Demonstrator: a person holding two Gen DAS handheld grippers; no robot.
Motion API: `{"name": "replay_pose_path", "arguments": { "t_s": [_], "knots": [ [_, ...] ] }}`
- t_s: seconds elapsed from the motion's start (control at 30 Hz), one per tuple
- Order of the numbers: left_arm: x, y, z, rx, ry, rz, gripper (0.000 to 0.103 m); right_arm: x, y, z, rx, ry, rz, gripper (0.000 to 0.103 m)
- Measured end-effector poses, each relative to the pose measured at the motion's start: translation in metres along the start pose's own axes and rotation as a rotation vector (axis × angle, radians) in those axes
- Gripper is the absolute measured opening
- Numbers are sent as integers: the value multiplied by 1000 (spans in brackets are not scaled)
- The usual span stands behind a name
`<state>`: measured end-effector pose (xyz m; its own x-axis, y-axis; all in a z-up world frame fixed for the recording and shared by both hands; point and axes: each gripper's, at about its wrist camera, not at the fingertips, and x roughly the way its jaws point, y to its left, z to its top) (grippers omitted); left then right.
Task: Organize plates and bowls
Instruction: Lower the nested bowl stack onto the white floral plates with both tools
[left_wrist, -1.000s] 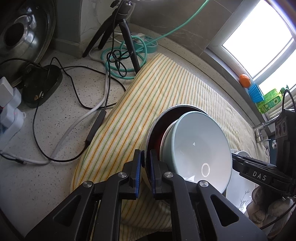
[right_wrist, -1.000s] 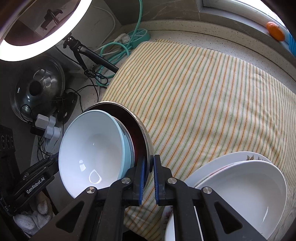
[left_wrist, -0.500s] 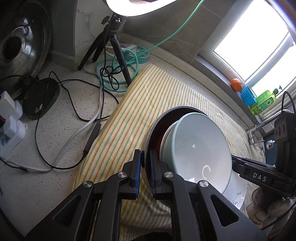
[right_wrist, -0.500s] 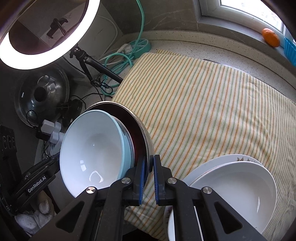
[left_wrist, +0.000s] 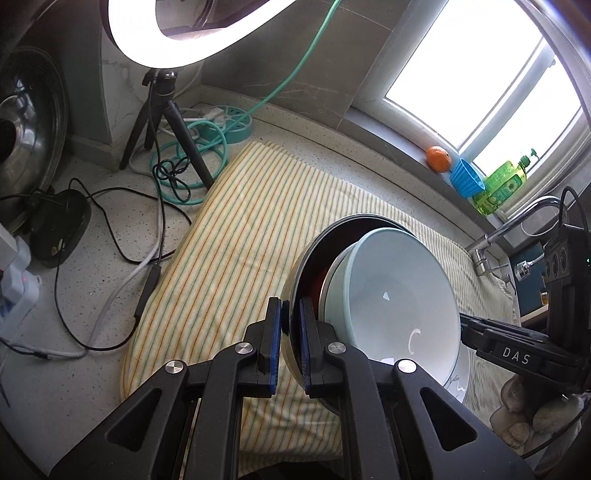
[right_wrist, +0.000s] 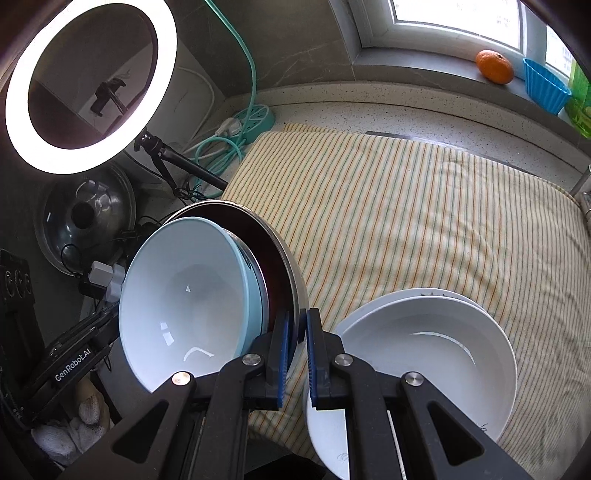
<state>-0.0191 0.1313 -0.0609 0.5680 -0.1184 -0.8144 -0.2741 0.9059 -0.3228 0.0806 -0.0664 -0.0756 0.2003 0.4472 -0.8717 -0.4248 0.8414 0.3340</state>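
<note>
A steel bowl (left_wrist: 295, 273) with a dark red inside hangs tilted above the striped cloth (left_wrist: 236, 236). A pale blue bowl (left_wrist: 395, 295) with a white inside is nested in it. My left gripper (left_wrist: 289, 321) is shut on the steel bowl's near rim. In the right wrist view my right gripper (right_wrist: 297, 332) pinches the opposite rim of the same steel bowl (right_wrist: 284, 254), with the pale bowl (right_wrist: 192, 295) to its left. A white deep plate (right_wrist: 424, 350) rests on a patterned plate on the cloth (right_wrist: 406, 206), at the lower right.
A ring light (right_wrist: 88, 85) on a tripod (left_wrist: 162, 122) stands behind the cloth's left end, beside a teal cable and power strip (left_wrist: 229, 125). A pot lid (left_wrist: 26, 140), plugs and black cables lie left. An orange (right_wrist: 494, 66), blue cup and green bottle sit on the windowsill; a faucet (left_wrist: 517, 221) is right.
Both grippers have risen with the nested bowls still held between them. The cloth and the white plates now look farther below, and more of the ring light and window shows.
</note>
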Motion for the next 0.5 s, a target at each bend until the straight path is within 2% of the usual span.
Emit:
{"name": "replay_pose_path", "arguments": {
  "t_s": [0.5],
  "knots": [
    [8,-65,-12,73,14,-47,7,-46,-55,-20,59,-34,-33,9]
  ]
}}
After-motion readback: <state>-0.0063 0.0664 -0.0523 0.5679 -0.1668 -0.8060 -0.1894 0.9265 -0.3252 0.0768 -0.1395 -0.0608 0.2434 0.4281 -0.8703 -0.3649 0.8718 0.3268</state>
